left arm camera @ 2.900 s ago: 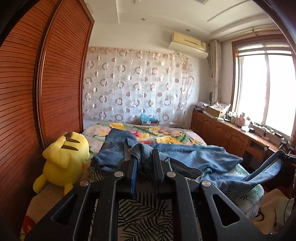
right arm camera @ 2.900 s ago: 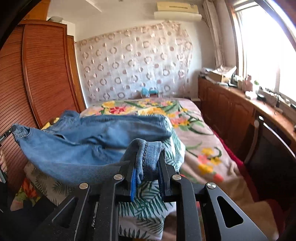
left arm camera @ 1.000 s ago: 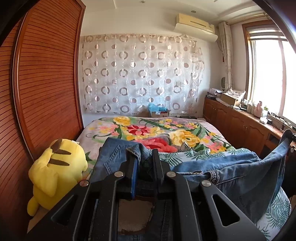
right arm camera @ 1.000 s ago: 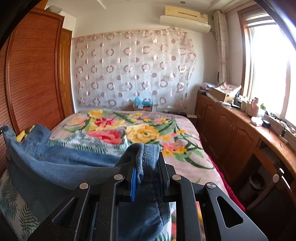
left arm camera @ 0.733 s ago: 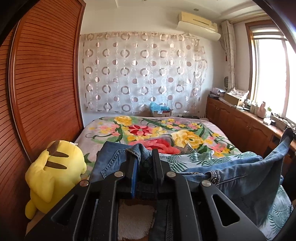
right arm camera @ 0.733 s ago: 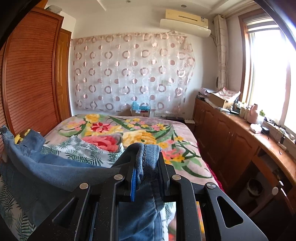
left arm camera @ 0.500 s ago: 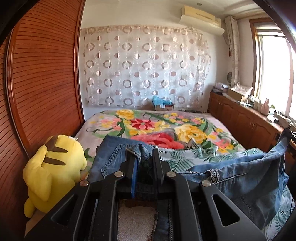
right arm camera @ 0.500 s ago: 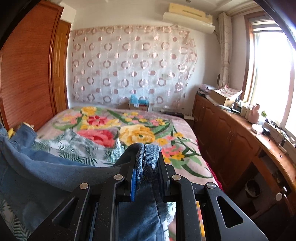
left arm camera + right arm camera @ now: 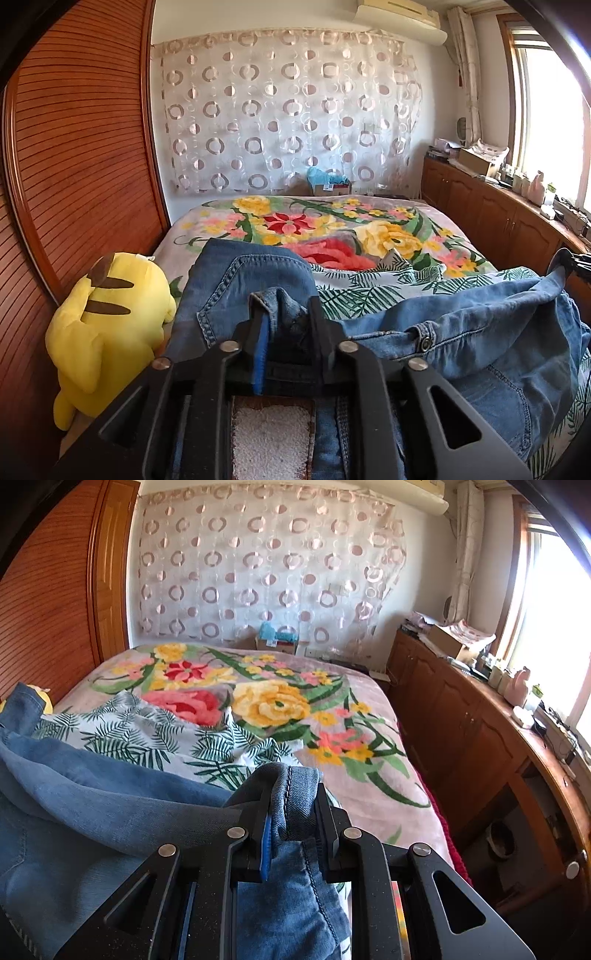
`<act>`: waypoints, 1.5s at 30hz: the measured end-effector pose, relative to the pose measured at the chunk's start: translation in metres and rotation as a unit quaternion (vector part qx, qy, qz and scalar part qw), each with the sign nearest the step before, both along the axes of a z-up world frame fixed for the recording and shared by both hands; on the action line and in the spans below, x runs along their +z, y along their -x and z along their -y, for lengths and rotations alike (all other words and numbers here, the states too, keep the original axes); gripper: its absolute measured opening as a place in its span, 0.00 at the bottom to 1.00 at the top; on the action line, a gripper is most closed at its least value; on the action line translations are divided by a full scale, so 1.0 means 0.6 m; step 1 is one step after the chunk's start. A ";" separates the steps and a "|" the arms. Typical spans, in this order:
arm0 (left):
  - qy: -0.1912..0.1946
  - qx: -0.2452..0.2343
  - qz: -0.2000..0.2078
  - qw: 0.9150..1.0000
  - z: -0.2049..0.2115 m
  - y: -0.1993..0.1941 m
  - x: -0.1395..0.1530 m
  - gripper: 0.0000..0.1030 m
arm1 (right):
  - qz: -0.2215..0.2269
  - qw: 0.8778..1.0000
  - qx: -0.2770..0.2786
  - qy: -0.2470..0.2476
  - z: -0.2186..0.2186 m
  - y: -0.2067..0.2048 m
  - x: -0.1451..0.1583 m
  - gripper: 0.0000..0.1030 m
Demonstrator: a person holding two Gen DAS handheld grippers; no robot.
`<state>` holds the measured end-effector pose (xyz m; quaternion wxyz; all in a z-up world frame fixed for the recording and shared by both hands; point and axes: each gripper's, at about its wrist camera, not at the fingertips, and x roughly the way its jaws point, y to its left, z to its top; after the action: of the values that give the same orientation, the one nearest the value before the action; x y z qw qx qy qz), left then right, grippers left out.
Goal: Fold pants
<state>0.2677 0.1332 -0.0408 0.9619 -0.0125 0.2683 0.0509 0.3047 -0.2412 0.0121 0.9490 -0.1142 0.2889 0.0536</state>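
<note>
On the bed [image 9: 402, 218], both grippers, left [image 9: 286, 325] and right [image 9: 291, 805], pinch the jeans [image 9: 461, 332]; hold the edge level and taut, then lay it flat beside the plush [image 9: 107, 314]

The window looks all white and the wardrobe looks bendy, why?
Right wrist view: sunlight overexposes the window, so nothing outside shows. Left wrist view: the fisheye lens bows the wardrobe and darkens the corners; the jeans and the tongs stay sharp.
</note>
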 end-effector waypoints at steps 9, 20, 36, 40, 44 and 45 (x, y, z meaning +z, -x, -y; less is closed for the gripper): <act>0.013 -0.022 0.008 1.000 0.002 0.034 0.012 0.83 | -0.011 1.000 -0.002 -0.001 0.005 -0.016 0.002 0.18; 0.047 -0.085 -0.021 0.995 0.062 0.070 -0.010 0.83 | -0.010 0.999 -0.004 -0.033 0.020 -0.020 0.009 0.47; 0.050 -0.091 -0.051 0.993 0.084 0.147 -0.042 0.83 | -0.092 0.991 -0.041 -0.082 0.122 0.081 -0.079 0.50; 0.045 -0.072 -0.056 0.995 0.063 0.162 -0.050 0.83 | -0.111 0.990 -0.038 -0.084 0.118 0.076 -0.094 0.50; 0.046 -0.054 -0.062 0.996 0.041 0.173 -0.060 0.83 | -0.128 0.987 -0.048 -0.088 0.116 0.061 -0.103 0.50; 0.044 -0.050 -0.063 0.996 0.036 0.177 -0.061 0.83 | -0.131 0.986 -0.047 -0.090 0.115 0.059 -0.095 0.50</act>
<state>0.1617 0.1116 -0.0777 0.9431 -0.0378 0.3301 -0.0086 0.2695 -0.3102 -0.0451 0.9109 -0.0066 0.4097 0.0490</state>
